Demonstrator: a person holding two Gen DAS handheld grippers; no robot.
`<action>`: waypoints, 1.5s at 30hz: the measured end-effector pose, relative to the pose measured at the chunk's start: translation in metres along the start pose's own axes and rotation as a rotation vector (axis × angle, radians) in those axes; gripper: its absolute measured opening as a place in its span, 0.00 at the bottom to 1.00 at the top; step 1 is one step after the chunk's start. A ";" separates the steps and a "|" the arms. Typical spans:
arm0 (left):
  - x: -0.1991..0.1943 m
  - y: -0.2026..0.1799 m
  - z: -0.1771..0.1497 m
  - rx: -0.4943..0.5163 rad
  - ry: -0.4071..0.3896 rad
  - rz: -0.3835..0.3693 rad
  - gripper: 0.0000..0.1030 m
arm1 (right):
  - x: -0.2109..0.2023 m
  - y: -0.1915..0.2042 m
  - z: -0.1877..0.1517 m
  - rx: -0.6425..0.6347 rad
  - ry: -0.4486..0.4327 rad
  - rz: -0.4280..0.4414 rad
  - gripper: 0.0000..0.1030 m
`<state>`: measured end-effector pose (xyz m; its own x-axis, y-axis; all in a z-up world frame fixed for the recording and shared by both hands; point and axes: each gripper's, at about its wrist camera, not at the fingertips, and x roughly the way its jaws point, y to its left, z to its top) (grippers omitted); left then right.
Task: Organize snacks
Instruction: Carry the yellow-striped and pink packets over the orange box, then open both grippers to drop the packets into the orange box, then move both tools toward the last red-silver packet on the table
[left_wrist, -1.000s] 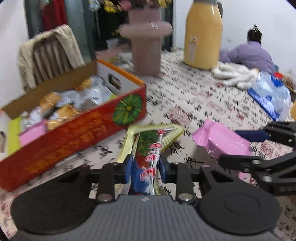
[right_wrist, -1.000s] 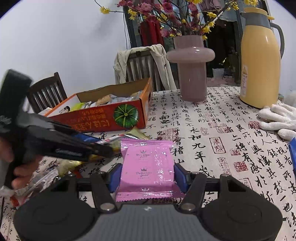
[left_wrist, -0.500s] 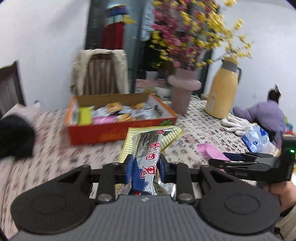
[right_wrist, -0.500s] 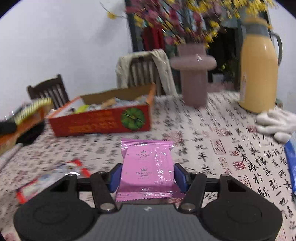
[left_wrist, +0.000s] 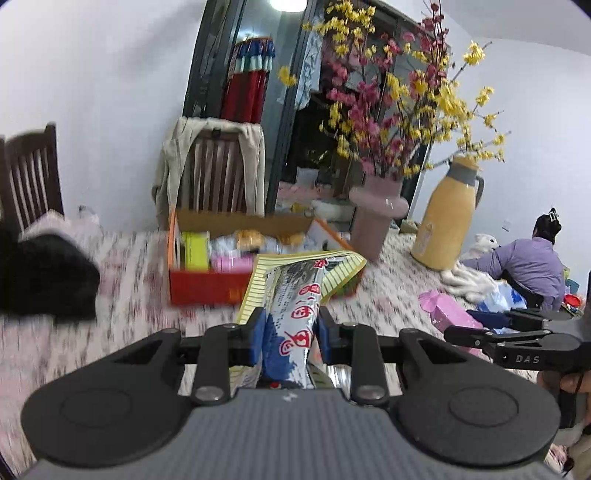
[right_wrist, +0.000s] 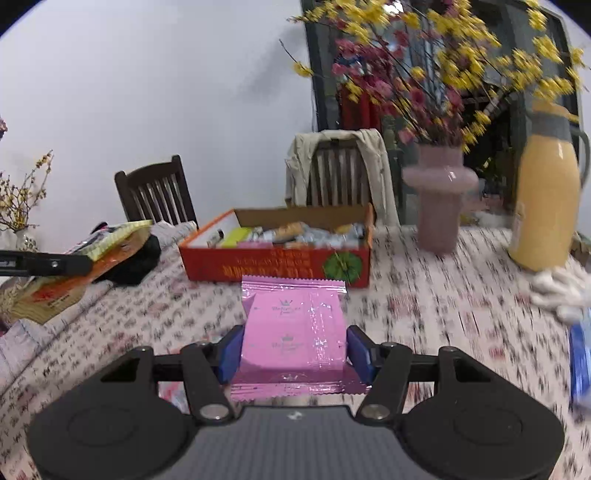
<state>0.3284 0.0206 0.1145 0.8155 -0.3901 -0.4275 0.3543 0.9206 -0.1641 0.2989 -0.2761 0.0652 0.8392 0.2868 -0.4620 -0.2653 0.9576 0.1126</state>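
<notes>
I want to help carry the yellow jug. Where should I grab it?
Take the yellow jug by its grey handle, which curves out from the neck on the right side in the right wrist view. Come from that side: the pink vase and its branches crowd the other. The body looks wide and smooth, likely hard to hold.

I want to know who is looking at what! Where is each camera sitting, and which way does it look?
Left wrist: rides on the left gripper, which clamps a silver snack bag; it faces the red snack box; the right gripper and hand show at the side.
Right wrist: rides on the right gripper, which clamps a pink snack packet; it faces the same box; the left gripper's finger shows at the side.
Shared: box, pink vase, yellow thermos.
</notes>
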 end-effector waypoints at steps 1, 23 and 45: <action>0.007 0.001 0.011 0.005 -0.008 -0.002 0.28 | 0.005 0.001 0.011 -0.012 -0.009 0.007 0.57; 0.271 0.097 0.081 -0.139 0.167 0.166 0.29 | 0.297 -0.029 0.088 -0.043 0.246 -0.035 0.75; 0.102 0.077 0.018 -0.011 0.076 0.218 0.84 | 0.148 -0.011 0.073 -0.071 0.075 0.014 0.83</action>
<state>0.4471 0.0513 0.0746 0.8350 -0.1799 -0.5200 0.1683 0.9832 -0.0700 0.4611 -0.2419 0.0599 0.7979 0.2949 -0.5258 -0.3121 0.9483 0.0582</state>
